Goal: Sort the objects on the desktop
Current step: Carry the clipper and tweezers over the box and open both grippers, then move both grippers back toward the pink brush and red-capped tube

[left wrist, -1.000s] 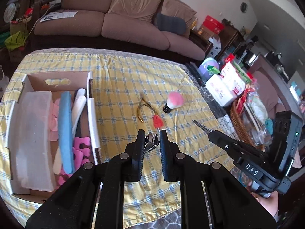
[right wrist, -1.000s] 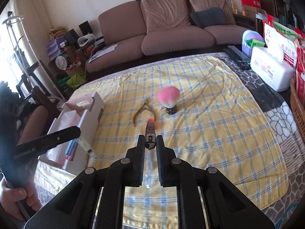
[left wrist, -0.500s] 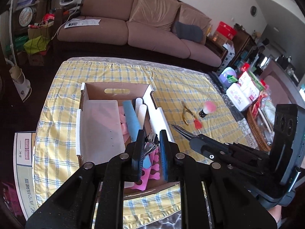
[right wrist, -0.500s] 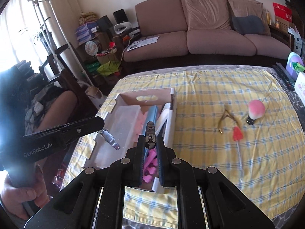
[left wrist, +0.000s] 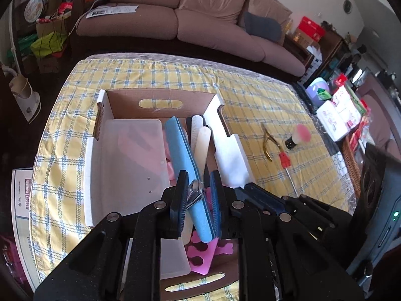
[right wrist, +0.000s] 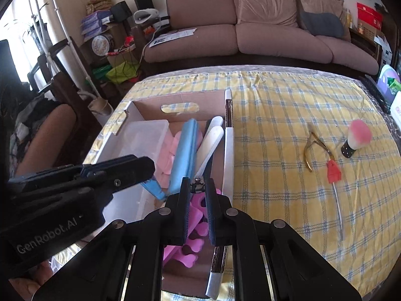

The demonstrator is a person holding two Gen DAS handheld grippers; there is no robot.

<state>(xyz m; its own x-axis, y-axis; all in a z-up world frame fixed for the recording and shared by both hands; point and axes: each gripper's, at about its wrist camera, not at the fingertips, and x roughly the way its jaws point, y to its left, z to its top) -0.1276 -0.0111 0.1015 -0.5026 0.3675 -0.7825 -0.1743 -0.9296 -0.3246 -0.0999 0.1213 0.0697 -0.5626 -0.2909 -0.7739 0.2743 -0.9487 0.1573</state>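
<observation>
yellow plaid cloth (left wrist: 155,75) spread over the whole top, blue and white lines crossing, a grey patterned cover (right wrist: 393,125) showing past its right edge. on the cloth at left, an open cardboard box (left wrist: 160,99) with a slot handle in its far wall. well to the right of the box, gold cuticle nippers (right wrist: 309,150) lying flat, handles spread. just beside them a thin metal tool with a red tip (right wrist: 333,173), the shaft running toward the near edge. near both, a pink-and-white brush (right wrist: 357,135) standing upright on its black base. at the far right edge, a white tissue pack (left wrist: 335,119).
</observation>
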